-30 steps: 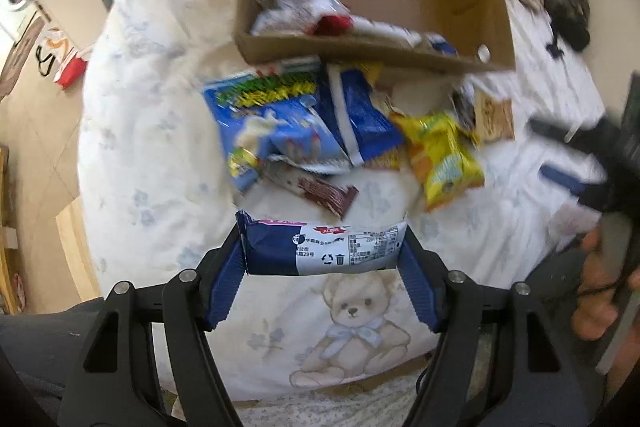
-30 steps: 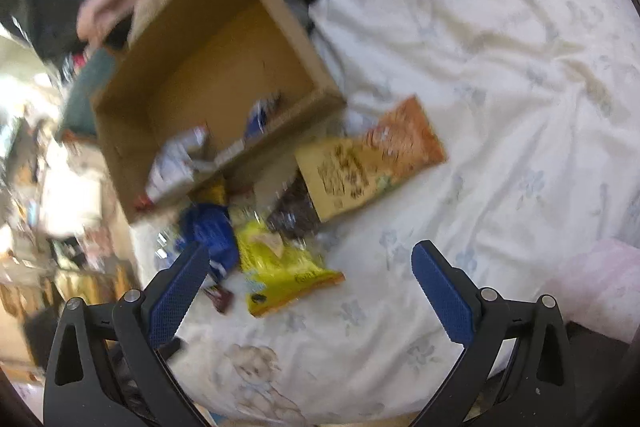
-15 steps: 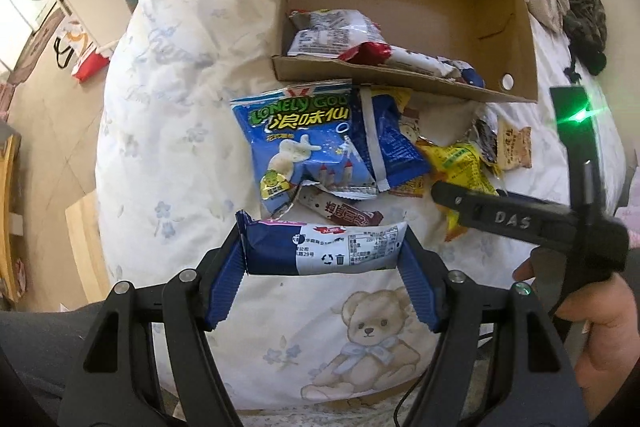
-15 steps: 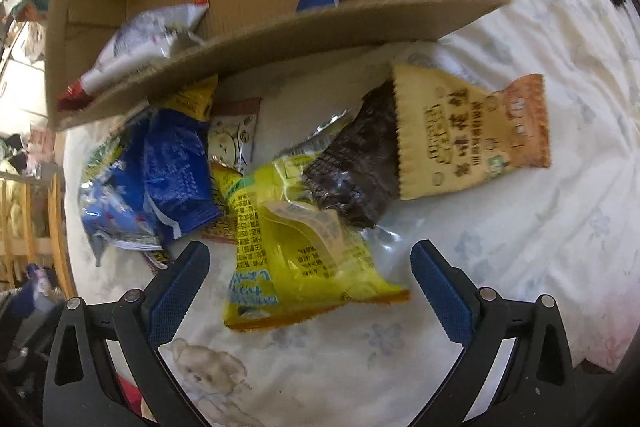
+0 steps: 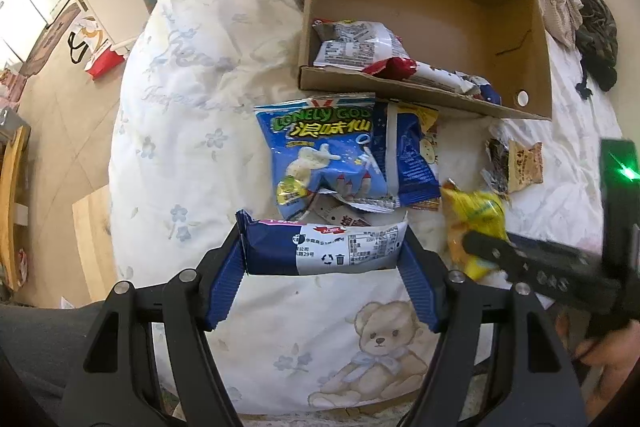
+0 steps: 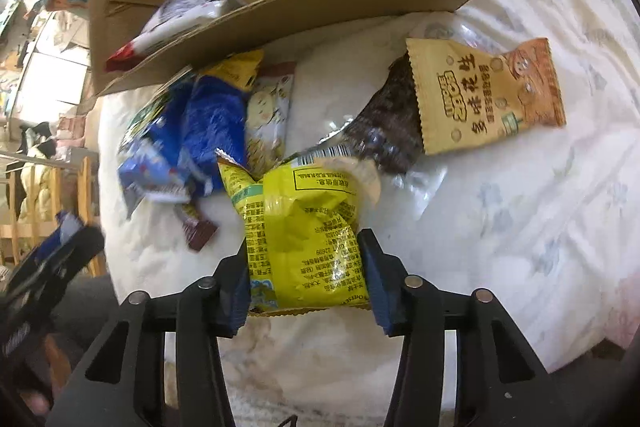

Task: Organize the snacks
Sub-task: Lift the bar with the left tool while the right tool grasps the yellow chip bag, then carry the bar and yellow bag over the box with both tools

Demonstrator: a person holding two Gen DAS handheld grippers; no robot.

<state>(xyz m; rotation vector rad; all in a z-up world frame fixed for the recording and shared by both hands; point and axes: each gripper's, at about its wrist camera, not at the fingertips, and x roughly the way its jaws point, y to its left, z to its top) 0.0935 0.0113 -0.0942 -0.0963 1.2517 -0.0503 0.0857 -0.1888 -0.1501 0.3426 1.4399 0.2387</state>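
While the left gripper [image 5: 322, 259] pinches a blue-and-white wrapper [image 5: 324, 247] at frame bottom, the right gripper [image 6: 305, 271] squeezes a yellow bag [image 6: 301, 231]. Both hang over a bear-print sheet [image 5: 192, 75]; the cardboard box [image 5: 536, 39] sits upper right, wooden floor at left.

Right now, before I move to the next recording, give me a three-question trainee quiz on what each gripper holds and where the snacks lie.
1. True or false: the right gripper is shut on the crinkled yellow snack bag.
2. The left gripper grips: A) the navy and white wrapped packet B) the tan peanut packet C) nothing
3. Fill in: the white and red wrapped snack lies inside the brown cardboard ____.

Key: 1 true; 2 A; 3 box.
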